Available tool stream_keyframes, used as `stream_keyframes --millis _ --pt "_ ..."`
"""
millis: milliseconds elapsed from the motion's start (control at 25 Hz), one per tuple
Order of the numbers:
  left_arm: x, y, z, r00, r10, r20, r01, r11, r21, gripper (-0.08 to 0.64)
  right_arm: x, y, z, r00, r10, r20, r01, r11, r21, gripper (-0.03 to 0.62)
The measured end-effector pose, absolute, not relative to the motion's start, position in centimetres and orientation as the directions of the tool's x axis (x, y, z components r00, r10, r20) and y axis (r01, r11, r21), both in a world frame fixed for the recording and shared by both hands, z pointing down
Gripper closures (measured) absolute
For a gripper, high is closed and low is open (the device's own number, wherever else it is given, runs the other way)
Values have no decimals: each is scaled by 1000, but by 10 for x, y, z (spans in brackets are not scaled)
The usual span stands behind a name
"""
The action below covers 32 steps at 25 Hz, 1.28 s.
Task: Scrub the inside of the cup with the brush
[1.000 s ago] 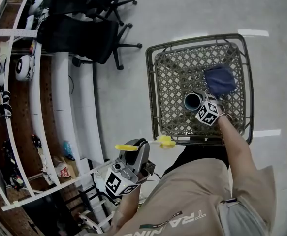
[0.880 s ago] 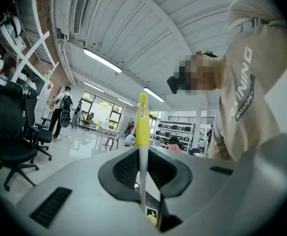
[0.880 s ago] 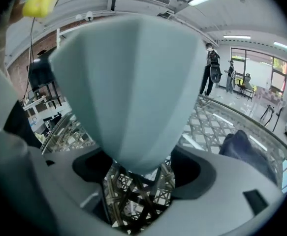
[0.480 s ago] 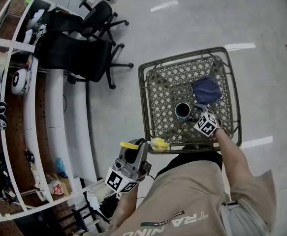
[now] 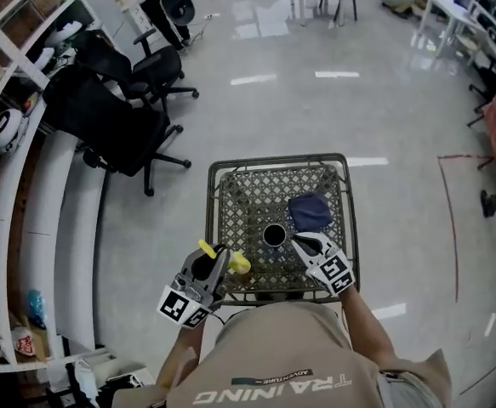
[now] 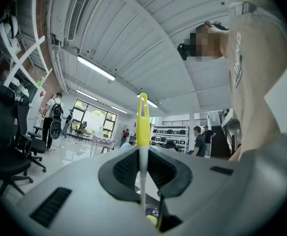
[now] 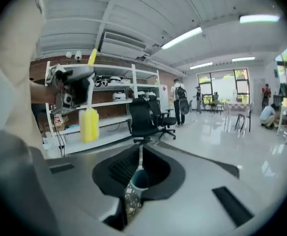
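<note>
My left hand-held gripper [image 5: 216,257], at the lower left of the wire bench [image 5: 214,219], is clamped shut on the thin handle of a yellow brush [image 5: 241,263], held off the bench's near edge. My right hand-held gripper [image 5: 299,242] is closed on the side of the dark cup [image 5: 274,235], which stands upright in the middle of the bench. A blue cloth [image 5: 310,212] lies just beyond the cup, to its upper right.

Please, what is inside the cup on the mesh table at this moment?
Nothing shows inside the cup: its opening looks dark and empty. The yellow brush is outside it, held in the left gripper. The cup's bottom lies in shadow, so liquid cannot be ruled out.
</note>
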<state>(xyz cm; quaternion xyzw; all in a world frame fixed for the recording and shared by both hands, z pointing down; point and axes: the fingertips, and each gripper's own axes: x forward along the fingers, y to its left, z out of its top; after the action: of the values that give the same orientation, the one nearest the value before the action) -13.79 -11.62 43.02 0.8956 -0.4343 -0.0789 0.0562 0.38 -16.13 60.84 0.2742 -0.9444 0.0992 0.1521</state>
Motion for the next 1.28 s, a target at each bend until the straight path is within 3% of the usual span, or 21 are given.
stream_keyframes --millis 240,520,720,1280 --pt "-153 -145 423 602 -782 -162 -768 -622 153 518 -13 -185 475 -853 -488 187 -498 867 -11 577" --pt "-135 -153 406 635 -754 -167 -751 -653 91 518 -15 -187 399 -886 -462 47 -464 886 -23 577" --pt "-140 -153 394 635 -751 -179 -752 -654 81 518 -25 -179 380 -881 -468 60 -464 882 80 577" --pt "-151 -153 390 621 -763 -180 -759 -643 107 518 -26 -175 386 -871 -479 109 -468 877 111 577"
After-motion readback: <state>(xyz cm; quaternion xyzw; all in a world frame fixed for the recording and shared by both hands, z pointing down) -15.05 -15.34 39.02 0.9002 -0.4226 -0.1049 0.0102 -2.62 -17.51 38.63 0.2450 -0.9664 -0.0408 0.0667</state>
